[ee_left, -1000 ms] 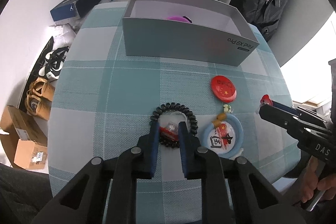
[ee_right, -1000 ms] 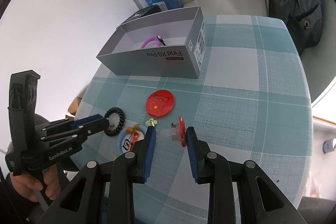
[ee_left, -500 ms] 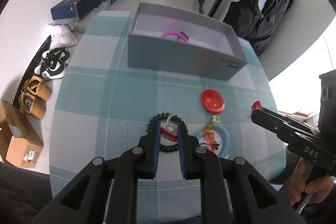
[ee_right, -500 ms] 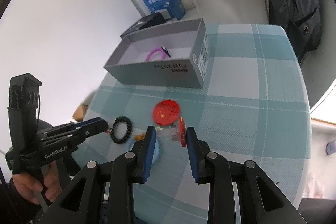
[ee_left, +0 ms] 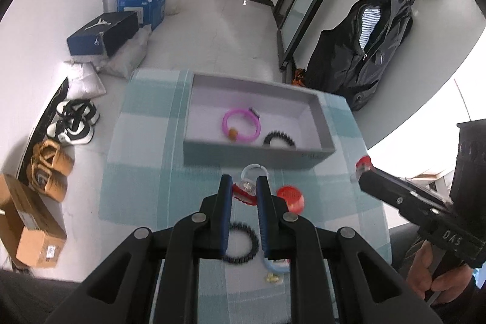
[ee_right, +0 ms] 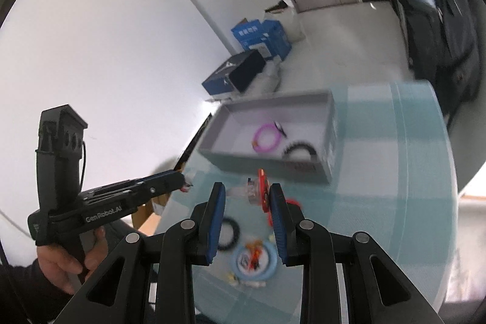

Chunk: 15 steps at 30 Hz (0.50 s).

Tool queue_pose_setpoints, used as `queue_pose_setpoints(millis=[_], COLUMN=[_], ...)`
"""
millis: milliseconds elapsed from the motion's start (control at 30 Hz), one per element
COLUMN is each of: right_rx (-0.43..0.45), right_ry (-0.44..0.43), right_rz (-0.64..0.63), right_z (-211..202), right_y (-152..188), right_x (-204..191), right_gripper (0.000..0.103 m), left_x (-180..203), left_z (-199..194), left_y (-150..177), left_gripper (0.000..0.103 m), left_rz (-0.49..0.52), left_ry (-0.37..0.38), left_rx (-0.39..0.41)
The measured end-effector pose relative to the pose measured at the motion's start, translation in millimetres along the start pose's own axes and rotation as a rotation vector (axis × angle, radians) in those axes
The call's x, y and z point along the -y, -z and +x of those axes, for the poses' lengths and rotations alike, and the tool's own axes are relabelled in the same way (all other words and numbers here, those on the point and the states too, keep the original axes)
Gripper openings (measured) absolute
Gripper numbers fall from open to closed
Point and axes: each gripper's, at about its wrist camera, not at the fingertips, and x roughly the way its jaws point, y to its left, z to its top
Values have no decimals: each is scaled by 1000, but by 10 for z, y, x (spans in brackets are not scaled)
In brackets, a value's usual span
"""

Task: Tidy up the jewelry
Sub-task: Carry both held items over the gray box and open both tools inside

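You are holding both tongs over a checked counter (ee_left: pixel 142 172) by a white wall. Left tongs (ee_left: pixel 244 189) are pinching one clip (ee_left: pixel 246 191); right tongs (ee_right: pixel 246 194) are pinching another clip (ee_right: pixel 260 190). Two bands are lying in the box (ee_left: pixel 194 99).

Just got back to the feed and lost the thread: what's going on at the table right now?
A person is sorting jewelry into the grey box. Each gripper is raised above the table with a piece: the left gripper holds a clear ring with a red charm, the right gripper a red and clear ring. A pink bracelet and a black coil band already lie in the box; several pieces remain on the checked cloth.
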Motion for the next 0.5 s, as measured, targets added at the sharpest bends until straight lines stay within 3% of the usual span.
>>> queue_pose_setpoints(millis=[200, 500], right_rx=[21, -57], right_ry=[-16, 13], right_rz=[-7, -70], right_z=[86, 568], right_y=[-442, -858], right_x=[-50, -23], right_gripper=[28, 28], left_x=[-4, -51], left_z=[70, 323], left_y=[-382, -710], left_gripper=[11, 11], left_rz=[7, 37], left_ry=[31, 33], left_rx=[-12, -19])
